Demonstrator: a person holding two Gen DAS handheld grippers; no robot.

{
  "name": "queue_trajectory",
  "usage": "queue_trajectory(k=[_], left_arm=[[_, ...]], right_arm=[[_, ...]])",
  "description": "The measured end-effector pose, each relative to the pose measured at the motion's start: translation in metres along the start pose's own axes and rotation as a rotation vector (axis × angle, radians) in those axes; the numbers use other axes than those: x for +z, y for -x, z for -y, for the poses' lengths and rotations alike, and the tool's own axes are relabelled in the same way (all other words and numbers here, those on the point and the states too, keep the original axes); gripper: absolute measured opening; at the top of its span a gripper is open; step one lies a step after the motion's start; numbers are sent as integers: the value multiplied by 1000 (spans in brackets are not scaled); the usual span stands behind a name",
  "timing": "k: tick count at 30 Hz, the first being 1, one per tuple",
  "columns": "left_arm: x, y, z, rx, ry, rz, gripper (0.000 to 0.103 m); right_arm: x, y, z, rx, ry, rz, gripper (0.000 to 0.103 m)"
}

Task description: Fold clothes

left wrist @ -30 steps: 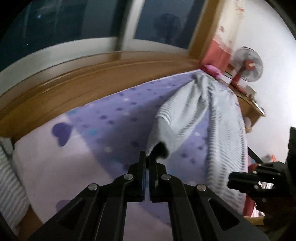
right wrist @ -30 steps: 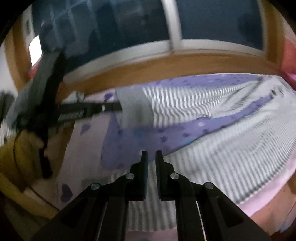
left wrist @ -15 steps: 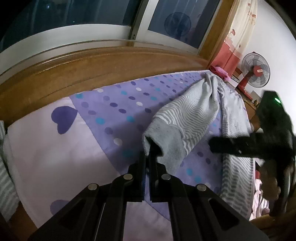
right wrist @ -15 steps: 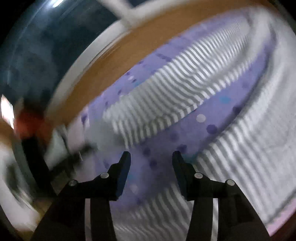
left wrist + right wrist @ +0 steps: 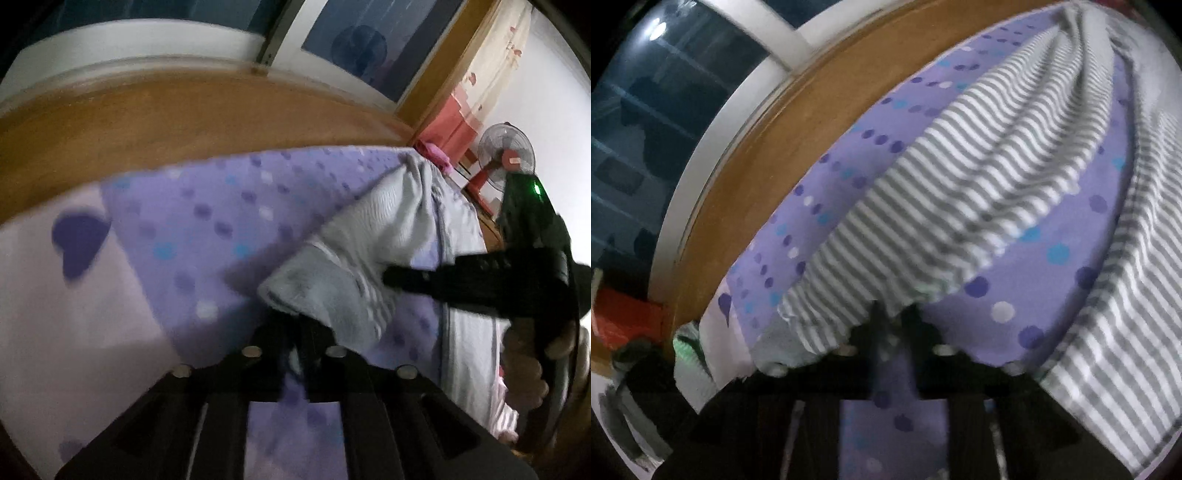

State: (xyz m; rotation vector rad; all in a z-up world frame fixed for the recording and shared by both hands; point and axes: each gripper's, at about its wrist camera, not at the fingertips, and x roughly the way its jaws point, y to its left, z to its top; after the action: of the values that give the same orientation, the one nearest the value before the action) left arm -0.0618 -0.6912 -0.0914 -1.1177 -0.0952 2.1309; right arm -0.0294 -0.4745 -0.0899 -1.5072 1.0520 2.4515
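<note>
On the purple dotted bedsheet, left gripper pinches the striped garment's grey cuff, right gripper clamps its hem further along (fold barely begun); next, likely carry both edges across together.

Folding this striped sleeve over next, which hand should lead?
Probably left. The left gripper pinches the sleeve's grey cuff, its free end; the right gripper grips the sleeve higher up.
</note>
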Motion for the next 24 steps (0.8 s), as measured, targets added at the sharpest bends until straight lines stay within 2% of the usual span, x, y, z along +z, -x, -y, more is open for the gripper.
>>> queue_trajectory(k=[1, 3, 5, 6, 8, 10, 11, 14, 16, 17, 19, 24], left_arm=[[13, 11, 6, 40, -19, 62, 2], [34, 39, 13, 66, -35, 178, 2], [54, 73, 22, 93, -72, 305, 2], [62, 90, 26, 109, -100, 360, 2], [62, 103, 32, 164, -165, 393, 2], [49, 97, 30, 230, -213, 369, 2], [39, 86, 24, 256, -214, 325, 2], [0, 52, -5, 293, -147, 163, 2], [-25, 40, -23, 294, -88, 83, 3], [-28, 41, -28, 281, -54, 66, 3], [-28, 54, -33, 269, -24, 118, 18], [-31, 61, -29, 279, -23, 85, 22]], right_arm=[[5, 6, 3, 22, -20, 13, 4], [18, 33, -1, 72, -29, 90, 3], [28, 74, -22, 148, 30, 199, 3], [28, 89, -32, 182, 59, 227, 3], [22, 106, -47, 223, 100, 242, 3], [8, 102, -56, 219, 135, 220, 3], [0, 92, -57, 205, 144, 193, 3], [-27, 38, -41, 157, 92, 47, 3], [-41, 8, -27, 124, 58, -34, 3], [-46, -1, -22, 114, 52, -53, 3], [-51, -2, -20, 122, 58, -30, 3], [-53, 0, -24, 111, 65, -34, 4]])
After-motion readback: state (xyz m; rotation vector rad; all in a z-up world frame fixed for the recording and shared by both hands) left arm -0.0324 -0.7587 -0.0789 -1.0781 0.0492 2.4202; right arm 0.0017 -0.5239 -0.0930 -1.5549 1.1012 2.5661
